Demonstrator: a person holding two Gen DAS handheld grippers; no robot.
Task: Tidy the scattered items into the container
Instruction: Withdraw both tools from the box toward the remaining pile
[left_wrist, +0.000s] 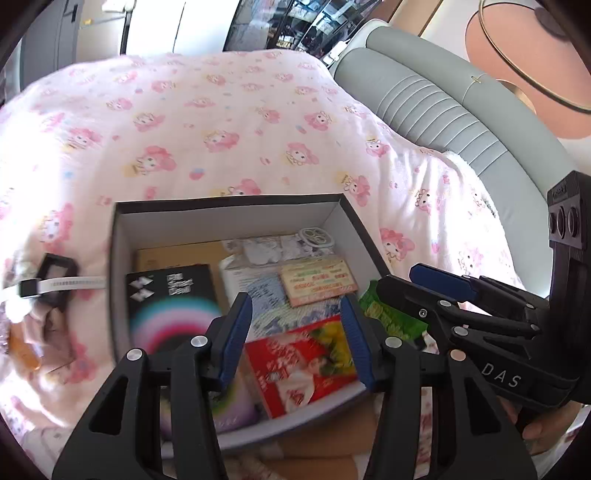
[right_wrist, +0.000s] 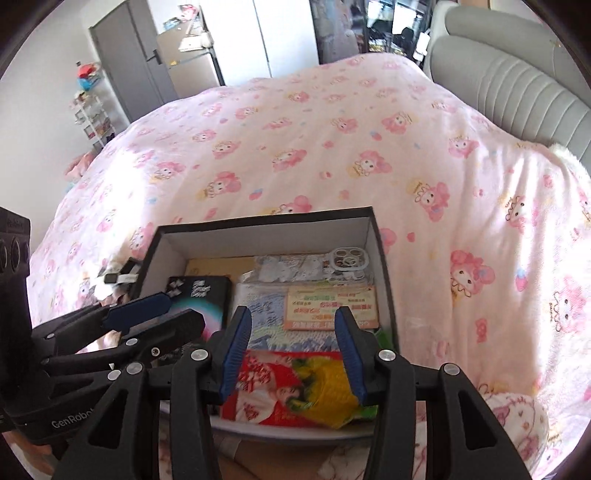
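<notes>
the open box (left_wrist: 229, 206), dark outside and white inside, sits on the bed near its close edge, on a pink blanket (left_wrist: 207, 122) printed with cartoon rabbits. inside, a red and yellow packet (left_wrist: 299, 362) lies against the near wall; behind it is a blue-and-white patterned pack (left_wrist: 266, 299) with a small orange-bordered card (left_wrist: 317, 282) lying on it. a black booklet with a rainbow ring (left_wrist: 170, 302) fills the left side, over a tan flat item (left_wrist: 173, 254) at the back. a clear phone case with a ringed camera cut-out (left_wrist: 316, 236) lies in the far right corner.

outside the box, a green packet (left_wrist: 391, 314) lies just beside the right wall, and a black frame with a white strap (left_wrist: 55, 280) lies on the blanket to the left, beside blurred brown and orange items.

the left gripper (left_wrist: 295, 343) hangs above the near part of the box, jaws released, nothing between the blue pads. the right gripper (right_wrist: 293, 354) hangs beside it over the same near edge, jaws likewise released and empty. each shows in the other's view, and a hand (left_wrist: 543, 432) grips the right handle.

a grey padded headboard (left_wrist: 461, 122) borders the bed on the right; a grey door (right_wrist: 125, 59) stands beyond.
</notes>
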